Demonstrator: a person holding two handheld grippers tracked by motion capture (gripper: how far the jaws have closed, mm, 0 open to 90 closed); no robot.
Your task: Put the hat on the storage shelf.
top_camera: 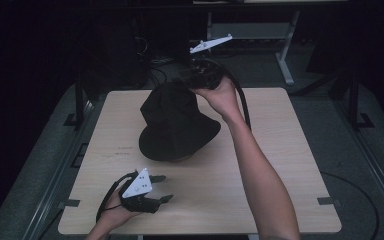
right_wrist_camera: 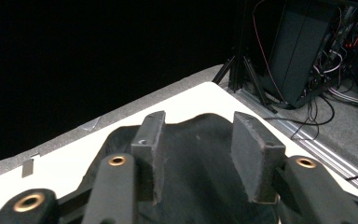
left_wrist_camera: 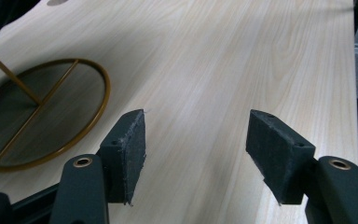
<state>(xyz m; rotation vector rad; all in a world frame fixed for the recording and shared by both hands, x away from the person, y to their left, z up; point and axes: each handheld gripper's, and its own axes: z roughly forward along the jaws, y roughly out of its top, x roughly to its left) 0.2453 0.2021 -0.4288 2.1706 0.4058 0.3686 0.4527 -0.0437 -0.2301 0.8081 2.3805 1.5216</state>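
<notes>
A black bucket hat (top_camera: 177,125) sits on a stand in the middle of the light wooden table (top_camera: 280,150). The stand's round gold-rimmed base (left_wrist_camera: 42,112) lies on the tabletop, left of my left gripper's jaws. My right gripper (top_camera: 189,79) hovers at the hat's crown on its far side. Its jaws stand apart over the dark fabric (right_wrist_camera: 200,163), and I cannot tell if they touch it. Near the table's front edge, my left gripper (top_camera: 166,188) is open and low over bare wood (left_wrist_camera: 196,119), with nothing between its pads.
Beyond the far edge of the table stand dark equipment boxes with tangled cables (right_wrist_camera: 307,60) and a white desk leg (top_camera: 285,60). Metal rails (top_camera: 370,165) run along the floor on both sides. Bare tabletop lies to the right of the hat.
</notes>
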